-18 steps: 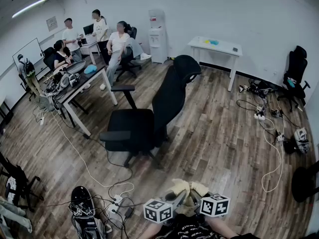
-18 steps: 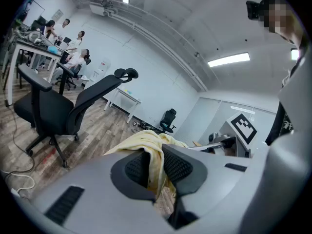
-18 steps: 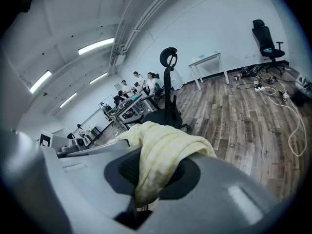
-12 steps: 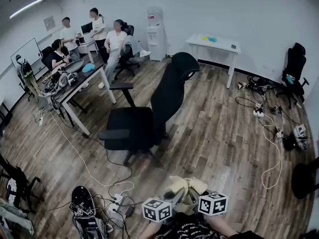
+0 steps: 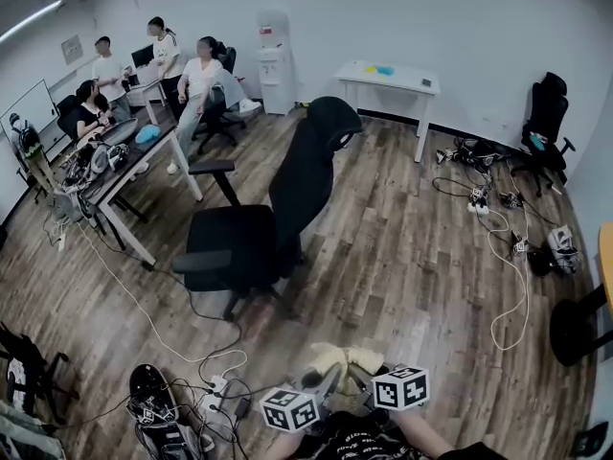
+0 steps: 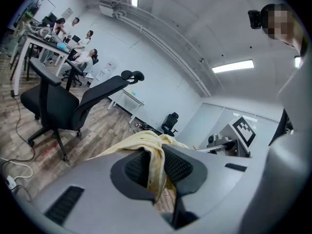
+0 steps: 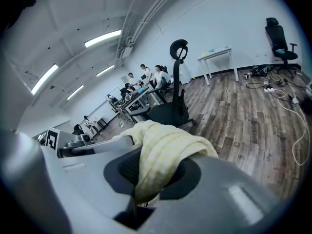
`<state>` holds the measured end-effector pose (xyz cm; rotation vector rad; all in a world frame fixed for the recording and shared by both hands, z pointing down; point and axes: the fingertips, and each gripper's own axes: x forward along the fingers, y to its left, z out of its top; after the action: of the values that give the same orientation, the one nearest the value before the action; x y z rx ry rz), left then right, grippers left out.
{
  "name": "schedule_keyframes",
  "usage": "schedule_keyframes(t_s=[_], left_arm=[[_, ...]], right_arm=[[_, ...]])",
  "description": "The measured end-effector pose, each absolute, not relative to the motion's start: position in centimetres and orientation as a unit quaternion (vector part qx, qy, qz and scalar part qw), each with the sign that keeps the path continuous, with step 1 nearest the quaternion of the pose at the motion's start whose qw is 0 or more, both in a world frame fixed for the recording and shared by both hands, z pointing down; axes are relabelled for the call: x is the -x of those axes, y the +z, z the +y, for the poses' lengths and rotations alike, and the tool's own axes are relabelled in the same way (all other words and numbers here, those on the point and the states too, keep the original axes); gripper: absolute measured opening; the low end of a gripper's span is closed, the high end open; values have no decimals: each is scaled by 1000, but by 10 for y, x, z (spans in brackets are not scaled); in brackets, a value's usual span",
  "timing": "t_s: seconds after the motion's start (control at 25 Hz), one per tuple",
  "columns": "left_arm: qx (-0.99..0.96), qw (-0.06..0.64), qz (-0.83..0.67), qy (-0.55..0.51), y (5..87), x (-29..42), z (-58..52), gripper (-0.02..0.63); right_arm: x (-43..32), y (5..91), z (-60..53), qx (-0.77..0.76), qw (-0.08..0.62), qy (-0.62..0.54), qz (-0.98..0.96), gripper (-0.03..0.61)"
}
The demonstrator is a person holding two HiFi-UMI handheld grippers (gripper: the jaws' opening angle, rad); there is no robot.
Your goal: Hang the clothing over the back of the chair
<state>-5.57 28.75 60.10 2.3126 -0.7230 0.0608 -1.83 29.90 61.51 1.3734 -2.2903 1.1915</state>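
Sagging soft and judged light, the yellow garment [image 5: 347, 359] is clamped at bunched edges by left gripper [image 6: 155, 167] and right gripper [image 7: 153, 172], office chair [image 5: 287, 185] at eleven o'clock.

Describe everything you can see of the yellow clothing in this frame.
The clothing is pale yellow, soft fabric with a faint check, bunched into folds. It is held above the floor, low in the head view: the left gripper and right gripper are each shut on a fold that drapes over the jaws. It is well apart from the black chair, not yet hung.
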Motion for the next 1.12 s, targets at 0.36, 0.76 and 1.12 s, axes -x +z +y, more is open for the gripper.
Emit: schedule_keyframes(t_s=[0.36,0.76,1.12], left_arm=[[-890,389,-239,7,606,48,296,55],[-876,404,-263,-28,607,50,266,55],[-883,379,-279,-1,603,44,231,55]], right_arm=[[13,626,306,-434,127,447,-772,57],[15,627,273,-397,165,421,-799,57],[12,624,231,-409,193,361,-816,57]])
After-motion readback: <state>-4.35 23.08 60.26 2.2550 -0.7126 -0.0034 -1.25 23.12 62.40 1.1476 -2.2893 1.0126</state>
